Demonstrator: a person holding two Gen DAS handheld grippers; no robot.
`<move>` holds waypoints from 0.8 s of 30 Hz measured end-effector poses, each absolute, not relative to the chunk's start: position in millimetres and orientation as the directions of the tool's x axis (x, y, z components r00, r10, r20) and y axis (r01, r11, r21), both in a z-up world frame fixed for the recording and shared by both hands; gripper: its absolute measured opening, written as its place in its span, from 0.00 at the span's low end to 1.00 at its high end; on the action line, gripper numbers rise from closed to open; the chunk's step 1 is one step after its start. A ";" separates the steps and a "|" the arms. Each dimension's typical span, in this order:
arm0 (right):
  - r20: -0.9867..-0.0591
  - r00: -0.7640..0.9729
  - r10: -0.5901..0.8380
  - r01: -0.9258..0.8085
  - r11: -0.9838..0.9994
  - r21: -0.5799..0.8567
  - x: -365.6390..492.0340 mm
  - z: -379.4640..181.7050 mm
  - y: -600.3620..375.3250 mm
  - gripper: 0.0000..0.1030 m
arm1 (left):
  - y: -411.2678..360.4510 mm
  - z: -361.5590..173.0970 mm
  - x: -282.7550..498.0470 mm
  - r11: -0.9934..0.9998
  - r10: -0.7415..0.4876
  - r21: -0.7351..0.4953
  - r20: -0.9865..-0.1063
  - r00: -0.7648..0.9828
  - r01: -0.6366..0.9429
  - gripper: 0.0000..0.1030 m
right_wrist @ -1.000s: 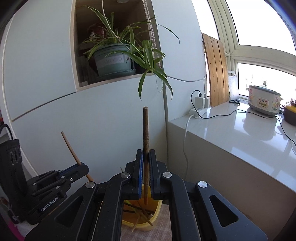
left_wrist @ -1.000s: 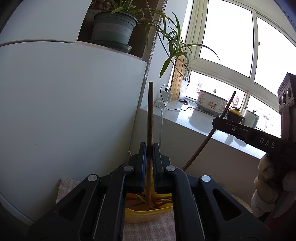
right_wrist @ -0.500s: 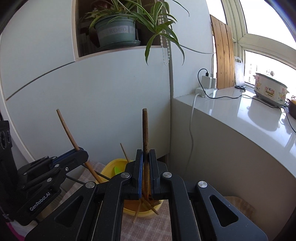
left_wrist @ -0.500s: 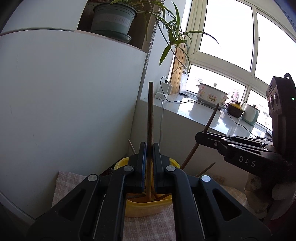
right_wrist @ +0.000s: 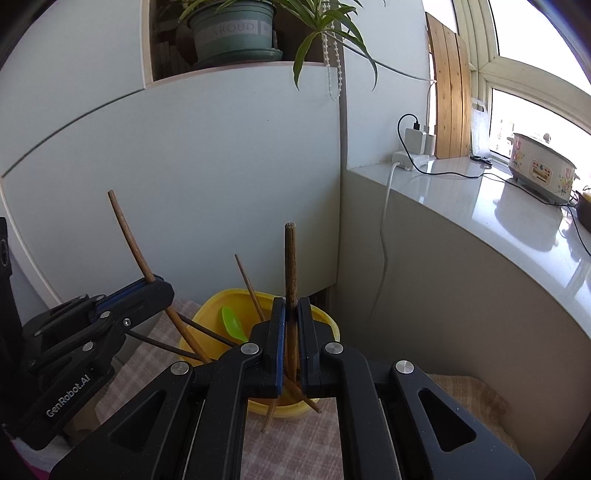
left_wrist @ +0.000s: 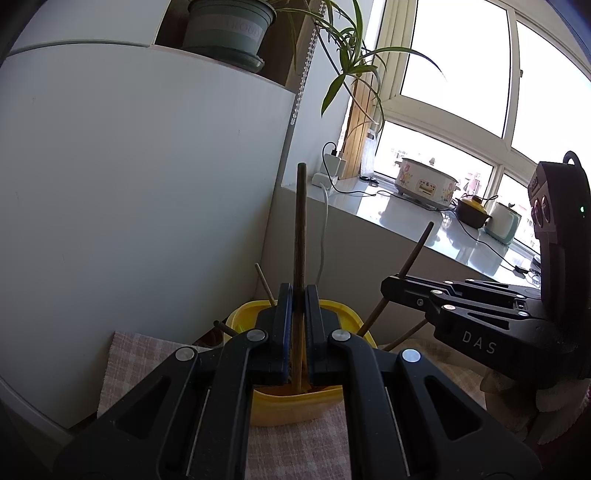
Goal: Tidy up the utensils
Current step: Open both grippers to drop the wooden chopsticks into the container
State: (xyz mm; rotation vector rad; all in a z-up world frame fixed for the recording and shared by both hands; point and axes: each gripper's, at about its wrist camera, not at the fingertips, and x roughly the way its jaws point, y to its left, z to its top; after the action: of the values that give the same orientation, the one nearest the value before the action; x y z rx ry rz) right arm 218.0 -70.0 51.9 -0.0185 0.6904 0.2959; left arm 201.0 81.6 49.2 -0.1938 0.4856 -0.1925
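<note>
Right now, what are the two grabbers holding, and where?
Each holds one brown chopstick partway along its length: left gripper its chopstick, right gripper its chopstick.

Right tool (right_wrist: 291, 332) clamped on a brown chopstick (right_wrist: 290, 266), held upright over the yellow container (right_wrist: 207, 314). Left tool (right_wrist: 157, 291) at left, gripping a second chopstick (right_wrist: 127, 236), tilted, lower end inside the container. Inside also a green spoon (right_wrist: 232, 325) and more sticks. Container on a checked cloth (right_wrist: 295, 443). Plant pot (right_wrist: 232, 33) on the shelf above.
</note>
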 end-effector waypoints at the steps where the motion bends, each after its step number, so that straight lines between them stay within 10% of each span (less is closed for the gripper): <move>1: -0.632 0.729 0.262 -0.273 0.958 0.083 218.0 51.5 -70.4 0.04 | 81.6 49.0 199.8 0.963 -0.228 -0.231 -0.444 0.867 0.136 0.04; 24: -0.606 0.756 0.248 -0.266 0.962 0.063 197.1 64.2 -73.3 0.22 | 83.1 61.2 180.0 0.970 -0.204 -0.212 -0.433 0.878 0.120 0.04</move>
State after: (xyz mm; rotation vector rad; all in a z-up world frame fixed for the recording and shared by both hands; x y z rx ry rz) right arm 197.1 -73.3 64.2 -0.0277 0.6571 0.2802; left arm 180.0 83.1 61.2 -0.1819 0.4699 -0.1698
